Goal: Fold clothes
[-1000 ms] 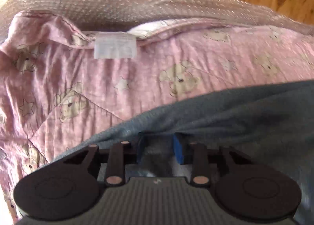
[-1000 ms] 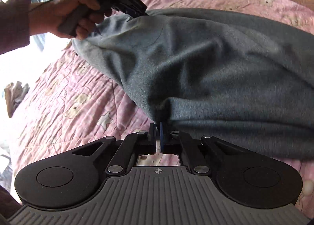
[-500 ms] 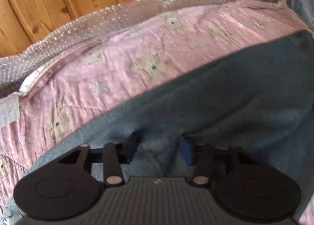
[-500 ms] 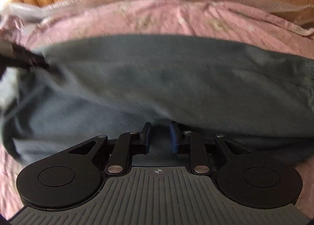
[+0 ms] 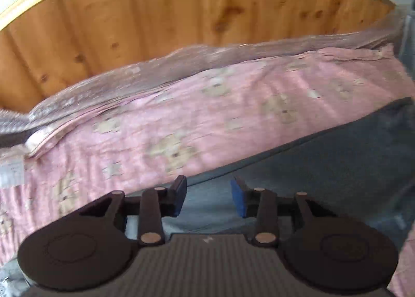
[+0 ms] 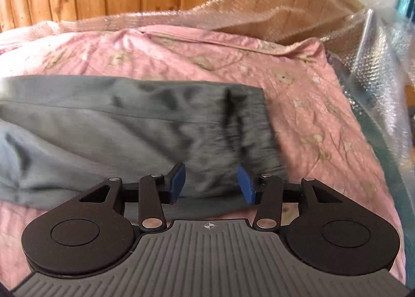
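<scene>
A grey garment lies spread on the pink bear-print quilt, its folded right end near the middle of the right wrist view. My right gripper stands open just over the garment's near edge, blue pads apart, nothing between them. In the left wrist view the same grey garment fills the lower right. My left gripper is open above the garment's upper edge, where the grey cloth meets the quilt. Nothing is held by either gripper.
A wooden plank headboard rises behind the bed, with bubble wrap along the quilt's far edge. More bubble wrap hangs at the right side of the bed. A white care label shows at the quilt's left.
Both grippers were shut on the grey garment a second ago and have opened. The garment dropped flat onto the quilt. Both cameras tilted up toward the headboard.
</scene>
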A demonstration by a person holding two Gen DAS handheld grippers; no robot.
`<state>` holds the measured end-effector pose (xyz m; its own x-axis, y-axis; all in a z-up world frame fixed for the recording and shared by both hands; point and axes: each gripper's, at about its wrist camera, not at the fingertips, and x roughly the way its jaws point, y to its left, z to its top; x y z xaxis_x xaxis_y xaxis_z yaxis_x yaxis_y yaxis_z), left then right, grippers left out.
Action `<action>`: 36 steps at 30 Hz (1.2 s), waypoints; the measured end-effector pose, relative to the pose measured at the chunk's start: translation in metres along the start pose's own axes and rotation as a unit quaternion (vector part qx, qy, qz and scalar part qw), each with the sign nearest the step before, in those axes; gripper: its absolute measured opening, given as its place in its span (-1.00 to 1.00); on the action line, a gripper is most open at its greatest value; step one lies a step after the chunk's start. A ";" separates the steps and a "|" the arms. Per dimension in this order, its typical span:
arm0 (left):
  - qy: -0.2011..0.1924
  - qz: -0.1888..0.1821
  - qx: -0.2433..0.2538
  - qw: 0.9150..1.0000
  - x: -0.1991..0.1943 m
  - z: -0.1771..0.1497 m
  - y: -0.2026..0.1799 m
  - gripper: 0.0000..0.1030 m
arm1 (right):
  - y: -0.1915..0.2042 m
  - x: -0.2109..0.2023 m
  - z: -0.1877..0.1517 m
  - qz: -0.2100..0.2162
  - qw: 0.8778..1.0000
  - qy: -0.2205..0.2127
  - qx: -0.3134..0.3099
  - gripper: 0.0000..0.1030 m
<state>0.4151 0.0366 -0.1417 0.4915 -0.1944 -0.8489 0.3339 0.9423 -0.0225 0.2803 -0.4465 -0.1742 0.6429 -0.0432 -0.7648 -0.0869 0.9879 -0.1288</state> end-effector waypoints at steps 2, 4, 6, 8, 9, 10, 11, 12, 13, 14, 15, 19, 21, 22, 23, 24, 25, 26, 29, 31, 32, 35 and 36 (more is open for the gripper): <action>-0.005 -0.056 0.025 0.998 -0.005 0.021 -0.050 0.12 | -0.015 0.009 -0.005 0.027 1.000 -0.004 -0.015 -0.02; -0.006 -0.108 0.057 0.993 -0.001 0.047 -0.113 0.22 | -0.023 0.015 -0.008 0.057 0.998 -0.001 -0.027 -0.04; 0.002 -0.148 0.085 0.985 0.011 0.072 -0.185 0.36 | -0.024 0.017 -0.008 0.078 0.996 -0.004 -0.045 -0.15; 0.023 -0.172 0.104 0.979 0.032 0.091 -0.253 0.36 | -0.025 0.014 -0.008 0.085 0.995 -0.014 -0.057 -0.38; 0.031 -0.165 0.114 0.979 0.046 0.097 -0.275 0.36 | -0.024 0.011 -0.009 0.089 0.994 -0.019 -0.060 -0.39; 0.039 -0.157 0.124 0.979 0.060 0.102 -0.297 0.36 | -0.023 0.010 -0.010 0.091 0.993 -0.027 -0.066 -0.40; 0.047 -0.150 0.133 0.979 0.074 0.108 -0.319 0.36 | -0.022 0.009 -0.011 0.094 0.992 -0.034 -0.072 -0.40; 0.055 -0.142 0.143 0.978 0.089 0.114 -0.342 0.36 | -0.022 0.009 -0.012 0.098 0.992 -0.037 -0.073 -0.40; 0.063 -0.135 0.153 0.977 0.103 0.120 -0.364 0.35 | -0.024 0.011 -0.011 0.104 0.991 -0.039 -0.072 -0.39; 0.071 -0.127 0.163 0.976 0.117 0.126 -0.386 0.32 | -0.025 0.011 -0.013 0.107 0.991 -0.044 -0.072 -0.36; 0.079 -0.120 0.172 0.975 0.131 0.132 -0.408 0.25 | -0.027 0.012 -0.013 0.110 0.990 -0.048 -0.071 -0.34; 0.110 -0.090 0.178 0.974 0.170 0.133 -0.428 -0.48 | -0.037 0.017 -0.021 0.123 0.989 -0.060 -0.051 -0.29; 0.107 -0.077 0.189 0.973 0.172 0.130 -0.431 -0.64 | -0.041 0.018 -0.025 0.132 0.989 -0.061 -0.042 -0.27; 0.105 -0.075 0.194 0.972 0.171 0.131 -0.433 -0.68 | -0.044 0.018 -0.026 0.137 0.988 -0.061 -0.036 -0.62; 0.104 -0.077 0.201 0.971 0.168 0.134 -0.435 -0.71 | -0.047 0.017 -0.027 0.143 0.987 -0.061 -0.030 -1.00; 0.104 -0.080 0.209 0.969 0.164 0.138 -0.437 -0.71 | -0.050 0.017 -0.028 0.148 0.987 -0.060 -0.025 -1.00; 0.105 -0.086 0.221 0.966 0.156 0.146 -0.441 -0.71 | -0.053 0.016 -0.029 0.154 0.986 -0.060 -0.019 -1.00; 0.105 -0.091 0.234 0.962 0.150 0.154 -0.444 -0.71 | -0.060 0.006 -0.028 0.161 0.985 -0.067 -0.009 -1.00; 0.112 -0.089 0.284 0.948 0.149 0.179 -0.458 -0.71 | -0.083 -0.017 -0.023 0.177 0.980 -0.084 0.024 -1.00; 0.123 -0.073 0.314 0.938 0.162 0.185 -0.470 -0.71 | -0.099 -0.020 -0.019 0.185 0.978 -0.089 0.047 -1.00; 0.127 -0.061 0.329 0.934 0.170 0.185 -0.477 -0.71 | -0.107 -0.019 -0.018 0.188 0.976 -0.090 0.059 -1.00; 0.135 -0.037 0.348 0.927 0.194 0.185 -0.491 -0.75 | -0.113 -0.001 -0.019 0.193 0.974 -0.095 0.065 -0.67; 0.130 -0.040 0.343 0.930 0.197 0.183 -0.493 -0.75 | -0.112 0.009 -0.019 0.203 0.973 -0.089 0.061 -0.59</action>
<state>0.4947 -0.5161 -0.2009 0.2622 -0.0999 -0.9598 0.8388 0.5154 0.1755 0.2814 -0.5603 -0.1785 0.6968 0.3708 -0.6140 -0.2778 0.9287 0.2456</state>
